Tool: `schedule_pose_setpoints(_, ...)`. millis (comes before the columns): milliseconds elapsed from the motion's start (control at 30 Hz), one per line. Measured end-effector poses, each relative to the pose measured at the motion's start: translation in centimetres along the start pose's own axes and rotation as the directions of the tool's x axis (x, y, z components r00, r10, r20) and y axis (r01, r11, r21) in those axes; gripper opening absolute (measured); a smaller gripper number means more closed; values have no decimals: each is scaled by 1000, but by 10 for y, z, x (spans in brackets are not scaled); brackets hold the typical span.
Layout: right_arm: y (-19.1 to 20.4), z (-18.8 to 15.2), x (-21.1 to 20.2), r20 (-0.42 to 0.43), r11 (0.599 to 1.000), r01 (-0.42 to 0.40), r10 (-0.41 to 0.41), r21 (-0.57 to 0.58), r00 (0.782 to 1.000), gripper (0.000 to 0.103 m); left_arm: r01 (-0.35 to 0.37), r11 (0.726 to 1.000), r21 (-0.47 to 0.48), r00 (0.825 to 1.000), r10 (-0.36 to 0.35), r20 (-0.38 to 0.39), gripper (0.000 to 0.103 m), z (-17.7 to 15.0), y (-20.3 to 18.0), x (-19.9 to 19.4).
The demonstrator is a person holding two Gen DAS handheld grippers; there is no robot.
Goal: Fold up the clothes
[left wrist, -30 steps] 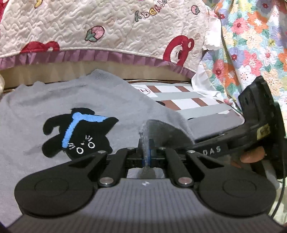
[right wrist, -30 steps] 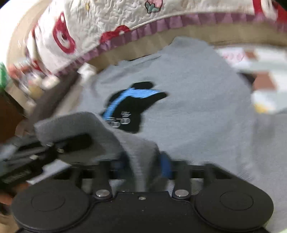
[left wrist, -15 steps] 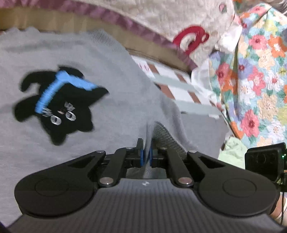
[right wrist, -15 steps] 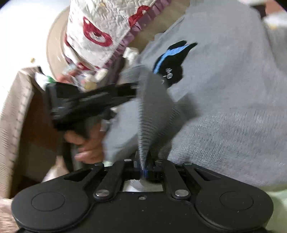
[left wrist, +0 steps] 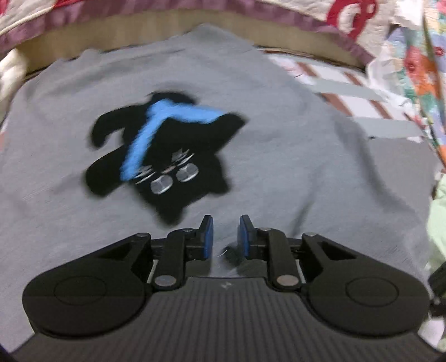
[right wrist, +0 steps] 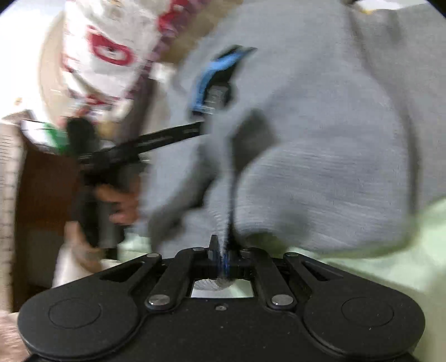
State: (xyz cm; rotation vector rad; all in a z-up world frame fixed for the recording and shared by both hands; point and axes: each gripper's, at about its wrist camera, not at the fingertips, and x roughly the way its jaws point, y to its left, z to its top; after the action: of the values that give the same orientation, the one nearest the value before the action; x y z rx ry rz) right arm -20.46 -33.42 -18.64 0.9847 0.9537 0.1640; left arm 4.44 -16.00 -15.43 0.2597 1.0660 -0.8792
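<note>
Released since the earlier frame: the folded cuff that the left gripper (left wrist: pixel 224 236) was pinching has dropped onto the grey cat sweater (left wrist: pixel 278 156), which lies spread on the bed below the quilt (left wrist: pixel 348 16); its jaws are opening with only flat knit beneath them. Right gripper (right wrist: pixel 223 259) pinches a sweater fold at the near edge, pads pressed together. Judgement: one sleeve fold is laid; the right side likely releases next.

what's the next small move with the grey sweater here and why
Probably let the right gripper release too. Its jaws are shut on a fold of the grey sweater, while the left gripper is opening with its blue pads clear of the knit. Releasing would let that side settle flat like the rest.
</note>
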Motion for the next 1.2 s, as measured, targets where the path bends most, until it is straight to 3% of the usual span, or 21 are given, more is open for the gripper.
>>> schedule_pose_setpoints(100,13,-2,-3,16,996,74,-73,-47,997,6,109,990,-87,992,-114,-54,20,-20,14,-13)
schedule_pose_setpoints(167,23,-3,-8,14,993,61,-59,-97,998,7,173,972,-159,981,-184,-59,21,-28,19,-18)
schedule_pose_setpoints(233,19,-2,-12,6,999,-19,19,-50,1000,7,226,957,-183,970,-239,-48,22,-30,18,-20)
schedule_pose_setpoints(267,14,-1,-14,19,1000,-22,23,-14,1000,6,249,950,-189,964,-262,-47,24,-31,16,-20)
schedule_pose_setpoints(300,10,-2,-15,34,1000,24,-24,3,999,6,273,938,-212,955,-291,-55,31,-32,16,-19)
schedule_pose_setpoints(333,10,-3,-15,38,996,89,-88,-6,995,7,307,916,-258,942,-331,-57,38,-36,17,-15)
schedule_pose_setpoints(433,19,-6,-19,59,982,183,-180,-48,982,8,378,815,-439,898,-439,-41,41,-51,22,2)
schedule_pose_setpoints(500,34,-10,-25,94,950,288,-278,-120,956,12,353,784,-511,903,-429,-35,41,-55,25,13)
schedule_pose_setpoints(600,60,-12,-33,159,863,441,-413,-246,897,14,318,804,-503,921,-387,-35,41,-53,20,21)
schedule_pose_setpoints(733,83,-3,-39,194,877,401,-359,-264,913,43,303,790,-532,927,-373,-26,43,-51,12,28)
schedule_pose_setpoints(833,96,8,-24,159,886,344,-309,-310,938,49,298,787,-540,931,-364,-18,43,-53,10,23)
schedule_pose_setpoints(900,102,14,0,116,868,346,-326,-356,938,53,289,798,-529,937,-350,-17,43,-54,12,21)
schedule_pose_setpoints(1000,111,17,42,82,775,425,-440,-467,894,57,300,771,-562,930,-367,-8,43,-56,20,24)
schedule_pose_setpoints(1100,110,12,65,70,662,470,-536,-584,841,63,299,768,-566,930,-367,-6,43,-57,22,22)
schedule_pose_setpoints(1167,107,11,66,120,611,507,-561,-608,819,60,298,771,-563,931,-365,-7,43,-58,23,20)
schedule_pose_setpoints(1200,106,11,63,133,605,509,-556,-612,820,49,297,772,-562,932,-364,-7,43,-58,23,19)
